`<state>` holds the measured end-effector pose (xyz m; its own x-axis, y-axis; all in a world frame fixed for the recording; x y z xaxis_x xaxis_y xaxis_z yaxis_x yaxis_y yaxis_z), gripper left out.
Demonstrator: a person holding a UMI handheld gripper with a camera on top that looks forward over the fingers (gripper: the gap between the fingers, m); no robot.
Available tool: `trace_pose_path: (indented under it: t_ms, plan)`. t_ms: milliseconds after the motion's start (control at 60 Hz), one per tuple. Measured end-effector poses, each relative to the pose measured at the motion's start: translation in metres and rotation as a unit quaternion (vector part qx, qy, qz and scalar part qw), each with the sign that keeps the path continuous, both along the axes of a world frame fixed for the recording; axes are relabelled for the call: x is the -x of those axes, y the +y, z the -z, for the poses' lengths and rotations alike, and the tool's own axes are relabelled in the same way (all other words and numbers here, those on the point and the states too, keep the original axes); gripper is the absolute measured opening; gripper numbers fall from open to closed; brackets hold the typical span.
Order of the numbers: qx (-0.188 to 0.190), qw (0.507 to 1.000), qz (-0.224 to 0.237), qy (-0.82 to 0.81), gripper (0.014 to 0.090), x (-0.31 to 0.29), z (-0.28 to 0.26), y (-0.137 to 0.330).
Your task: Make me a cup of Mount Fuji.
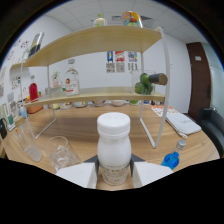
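A white plastic bottle (114, 147) with a white screw cap and a label low on its body stands upright between my gripper's fingers (80, 174). My gripper (114, 175) is shut on the bottle, one finger pressing each side of its lower body. A clear empty glass cup (62, 152) stands on the wooden table to the left of the fingers. Beyond the cup, further left, stands a clear measuring jug (27, 142).
A two-tier wooden shelf on white legs (100, 95) stands beyond the bottle, holding bowls, jars and a green bottle (145, 82). A small blue-capped item (171, 159) lies right of the fingers. A white pad (182, 122) lies further right. A red bottle (33, 91) stands far left.
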<state>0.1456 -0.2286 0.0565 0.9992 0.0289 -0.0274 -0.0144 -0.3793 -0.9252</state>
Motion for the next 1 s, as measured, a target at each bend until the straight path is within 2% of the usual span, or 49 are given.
trace_pose_path:
  t_ms: [50,83,167,200,350,550,817,1000]
  plan:
    - [0.009,1.000,0.004,-0.003,0.0508,-0.001,0.001,-0.002]
    - [0.024,1.000,0.009,-0.006,0.0545,-0.003,0.004,-0.003]
    - [0.037,0.999,0.022,-0.011,0.0808,-0.004,-0.005,-0.009]
    - [0.037,0.999,0.025,-0.010,0.0859,-0.004,-0.012,-0.012]
    - [0.054,0.997,0.048,-0.020,0.0851,0.005,-0.048,-0.039]
    - [0.068,0.996,0.055,-0.036,0.0853,0.047,-0.085,-0.083]
    - [0.091,0.994,0.049,-0.028,0.0856,0.111,-0.090,-0.116]
    - [0.105,0.993,0.044,-0.034,0.0858,0.131,-0.086,-0.126]
